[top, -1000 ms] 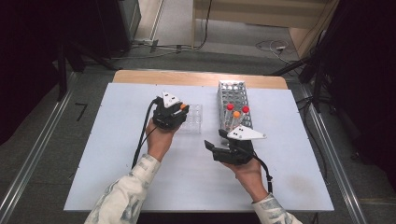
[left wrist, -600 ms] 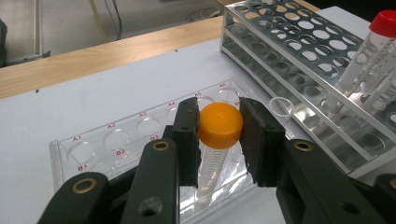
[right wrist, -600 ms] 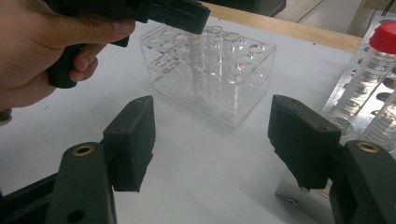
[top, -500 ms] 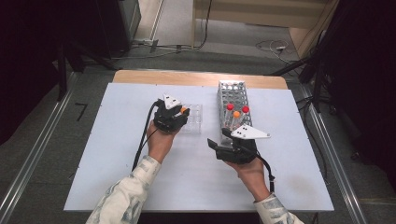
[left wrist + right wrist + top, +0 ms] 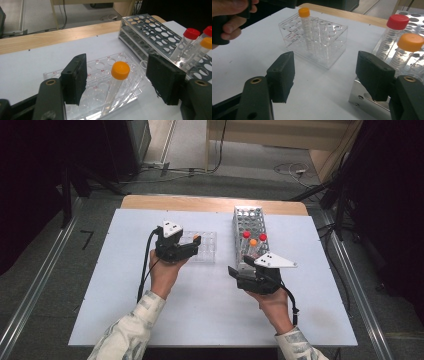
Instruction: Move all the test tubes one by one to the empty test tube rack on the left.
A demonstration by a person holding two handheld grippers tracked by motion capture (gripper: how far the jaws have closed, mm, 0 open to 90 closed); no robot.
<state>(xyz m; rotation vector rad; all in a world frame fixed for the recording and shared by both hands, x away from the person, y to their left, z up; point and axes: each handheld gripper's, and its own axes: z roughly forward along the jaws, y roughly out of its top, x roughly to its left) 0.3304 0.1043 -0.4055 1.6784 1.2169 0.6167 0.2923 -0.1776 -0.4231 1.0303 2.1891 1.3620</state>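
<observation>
A clear plastic rack (image 5: 205,247) lies mid-table with one orange-capped tube (image 5: 196,240) standing in its near-left corner. My left gripper (image 5: 191,248) is open, and in the left gripper view the orange-capped tube (image 5: 120,71) stands between the spread jaws of the gripper (image 5: 117,76), touching neither. A metal rack (image 5: 248,222) to the right holds two red-capped tubes (image 5: 246,234) and an orange-capped one (image 5: 253,242). My right gripper (image 5: 234,272) is open by the metal rack's near end, aimed left at the clear rack (image 5: 317,42), with nothing between its jaws (image 5: 324,71).
The white tabletop (image 5: 125,295) spreads wide around both racks, and a wooden edge (image 5: 200,202) runs along the back. Cables trail on the floor beyond. The hand (image 5: 229,15) that holds the left gripper is at the top left of the right gripper view.
Both grippers have shifted only slightly. The left one has eased back a little from the clear rack. The tube stays in the rack.
</observation>
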